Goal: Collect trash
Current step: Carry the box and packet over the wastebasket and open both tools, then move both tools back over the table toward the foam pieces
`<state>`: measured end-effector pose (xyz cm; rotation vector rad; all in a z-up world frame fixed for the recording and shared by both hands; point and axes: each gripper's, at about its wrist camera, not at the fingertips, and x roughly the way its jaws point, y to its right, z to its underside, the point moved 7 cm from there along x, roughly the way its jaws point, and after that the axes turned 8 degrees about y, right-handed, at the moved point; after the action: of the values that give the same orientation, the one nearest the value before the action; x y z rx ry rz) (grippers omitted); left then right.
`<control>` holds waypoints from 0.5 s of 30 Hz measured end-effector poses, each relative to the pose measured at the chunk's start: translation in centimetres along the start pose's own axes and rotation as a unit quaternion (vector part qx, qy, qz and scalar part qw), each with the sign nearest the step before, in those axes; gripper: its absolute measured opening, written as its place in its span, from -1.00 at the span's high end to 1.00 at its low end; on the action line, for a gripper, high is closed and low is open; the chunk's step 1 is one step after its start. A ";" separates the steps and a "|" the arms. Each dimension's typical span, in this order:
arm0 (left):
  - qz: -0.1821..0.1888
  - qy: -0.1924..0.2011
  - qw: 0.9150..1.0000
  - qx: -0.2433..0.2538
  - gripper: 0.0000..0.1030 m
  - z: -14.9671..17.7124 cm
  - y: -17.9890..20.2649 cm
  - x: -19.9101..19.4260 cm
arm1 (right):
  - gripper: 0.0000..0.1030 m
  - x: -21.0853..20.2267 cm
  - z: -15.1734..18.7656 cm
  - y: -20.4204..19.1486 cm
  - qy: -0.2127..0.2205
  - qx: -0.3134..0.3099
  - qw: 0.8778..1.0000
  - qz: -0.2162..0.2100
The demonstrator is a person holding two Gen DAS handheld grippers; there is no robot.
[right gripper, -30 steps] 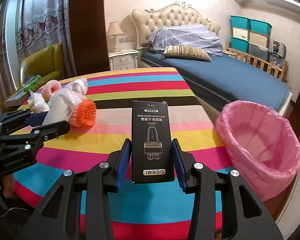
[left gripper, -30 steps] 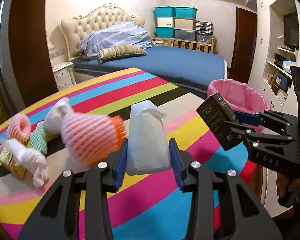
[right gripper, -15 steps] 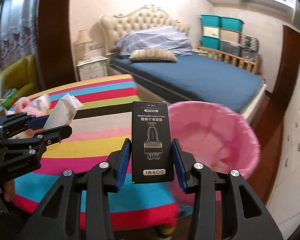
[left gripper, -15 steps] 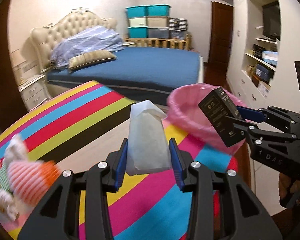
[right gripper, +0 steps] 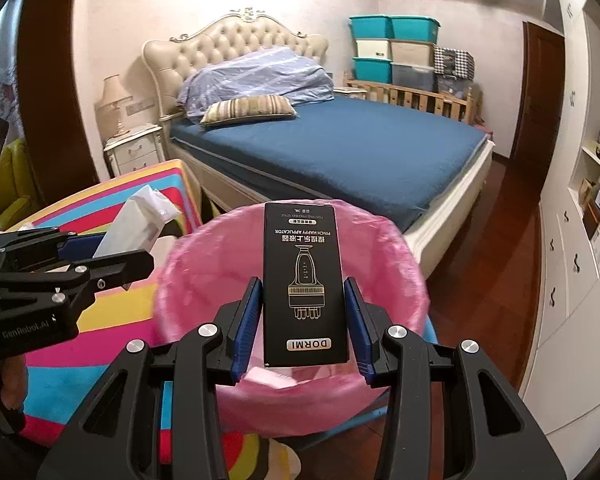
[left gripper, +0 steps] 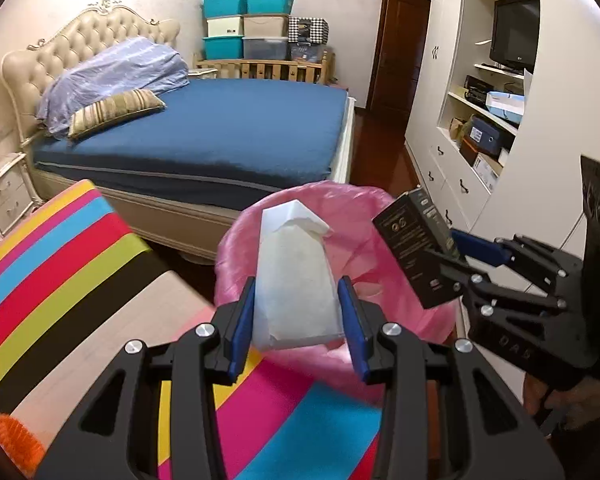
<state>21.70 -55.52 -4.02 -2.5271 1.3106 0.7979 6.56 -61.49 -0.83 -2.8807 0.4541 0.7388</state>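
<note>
My left gripper (left gripper: 296,312) is shut on a white paper packet (left gripper: 294,276), held upright at the near rim of the pink-lined trash bin (left gripper: 236,240). The right gripper (right gripper: 305,312) is shut on a black DORMI box (right gripper: 305,280), which stands upright over the bin's (right gripper: 188,276) opening. In the left wrist view the black box (left gripper: 414,248) and the right gripper (left gripper: 440,258) hang at the right, over the bin's far side. In the right wrist view the left gripper (right gripper: 140,256) and its white packet (right gripper: 136,228) show at the left of the bin.
The striped table (left gripper: 60,264) lies to the left of the bin, with an orange foam net (left gripper: 16,440) at its near corner. A blue bed (left gripper: 220,128) stands behind, a white wardrobe with shelves (left gripper: 492,120) at the right, a nightstand (right gripper: 134,152) beside the bed.
Both grippers have swung right from over the table to the pink bin, each keeping its item. The foam trash on the table has slid out of view to the left.
</note>
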 end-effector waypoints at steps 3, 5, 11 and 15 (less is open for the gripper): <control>0.004 -0.001 1.000 0.009 0.19 -0.6 0.7 1.4 | 0.19 0.8 0.1 1.0 -0.001 0.002 1.000 -0.002; -0.010 0.000 1.000 0.022 0.10 -0.8 0.5 2.1 | 0.10 1.2 0.1 1.6 0.000 0.002 1.000 -0.002; -0.039 0.006 0.999 0.013 -0.44 0.2 -1.4 2.6 | -0.12 0.5 0.3 3.0 0.009 0.021 1.000 0.010; -0.061 0.012 0.998 0.009 -0.78 1.9 -2.9 0.7 | -0.17 -0.8 0.6 2.3 0.017 0.027 0.999 0.009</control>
<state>23.63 -53.55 -6.17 -2.5804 1.1521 0.7287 4.88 -63.31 -1.12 -2.8459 0.4960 0.6702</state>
